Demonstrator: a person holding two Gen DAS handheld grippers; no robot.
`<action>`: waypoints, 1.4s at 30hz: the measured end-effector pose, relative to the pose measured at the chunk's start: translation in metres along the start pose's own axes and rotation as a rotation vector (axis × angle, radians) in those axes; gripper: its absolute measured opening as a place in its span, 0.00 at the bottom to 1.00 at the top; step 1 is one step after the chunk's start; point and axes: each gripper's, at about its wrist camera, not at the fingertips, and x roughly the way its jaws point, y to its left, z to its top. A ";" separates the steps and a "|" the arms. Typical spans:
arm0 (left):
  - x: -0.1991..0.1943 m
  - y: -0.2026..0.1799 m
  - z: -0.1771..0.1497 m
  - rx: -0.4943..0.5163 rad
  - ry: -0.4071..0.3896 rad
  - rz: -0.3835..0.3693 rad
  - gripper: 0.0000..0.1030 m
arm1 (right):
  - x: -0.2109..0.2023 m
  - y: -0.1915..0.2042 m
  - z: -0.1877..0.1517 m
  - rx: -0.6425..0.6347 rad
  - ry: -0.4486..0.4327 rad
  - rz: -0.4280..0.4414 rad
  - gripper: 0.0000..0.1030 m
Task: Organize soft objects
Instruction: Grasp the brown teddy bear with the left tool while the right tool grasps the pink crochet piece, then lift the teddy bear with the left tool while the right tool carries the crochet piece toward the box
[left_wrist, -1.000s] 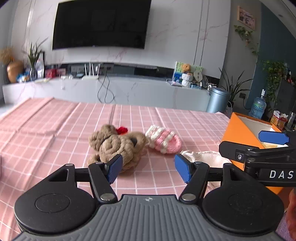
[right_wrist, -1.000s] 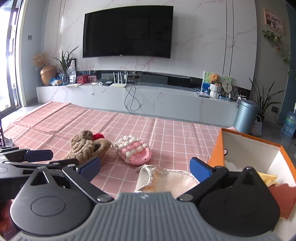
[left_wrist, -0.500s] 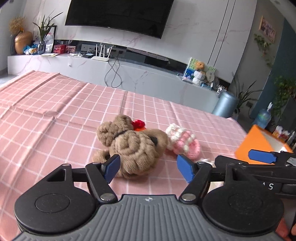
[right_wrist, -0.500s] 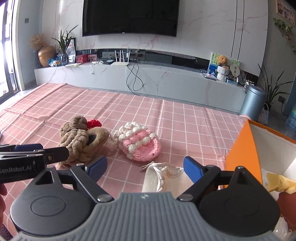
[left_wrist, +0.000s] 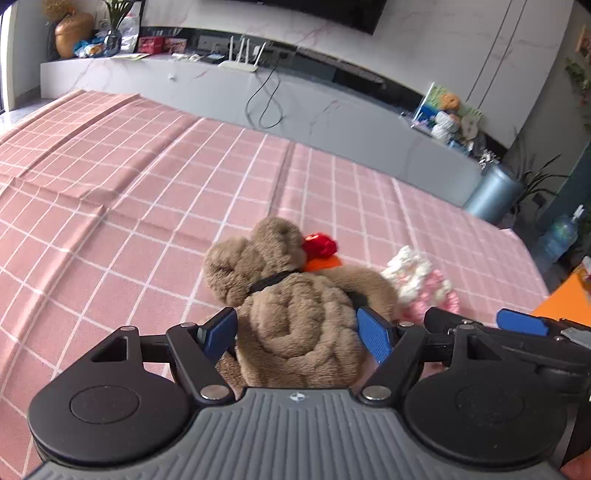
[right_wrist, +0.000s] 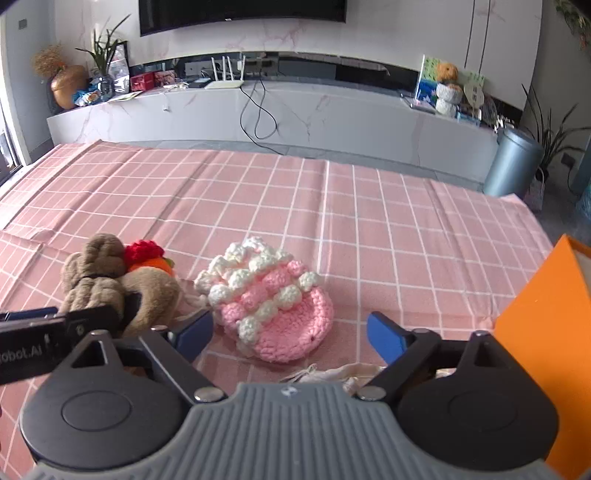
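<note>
A brown braided plush toy (left_wrist: 295, 314) with a red and orange tuft lies on the pink checked cloth (left_wrist: 129, 206). My left gripper (left_wrist: 297, 334) is open with its blue pads on either side of the plush body. The plush also shows in the right wrist view (right_wrist: 110, 284). A pink and white crocheted piece (right_wrist: 269, 302) lies just ahead of my open right gripper (right_wrist: 290, 334). A cream cloth pouch (right_wrist: 332, 373) lies under the right gripper. The orange box (right_wrist: 546, 332) stands at the right.
The right gripper's fingers (left_wrist: 517, 325) reach in beside the left one. A low white TV bench (right_wrist: 295, 110) runs behind the table, with a grey bin (right_wrist: 513, 162) at its right end. The cloth stretches bare to the left and far side.
Both grippers have moved forward and down. The left now straddles the brown plush; the right has closed in on the pink crocheted piece. Both stay open.
</note>
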 end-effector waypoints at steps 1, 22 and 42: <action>0.003 -0.001 0.001 0.001 0.017 0.018 0.85 | 0.005 -0.002 0.000 0.017 0.001 -0.012 0.91; 0.013 -0.002 -0.014 0.004 0.016 0.007 0.57 | 0.022 0.012 -0.009 -0.017 0.013 0.048 0.31; -0.060 -0.002 -0.032 -0.004 -0.066 -0.005 0.56 | -0.103 0.011 -0.046 -0.137 -0.139 0.119 0.27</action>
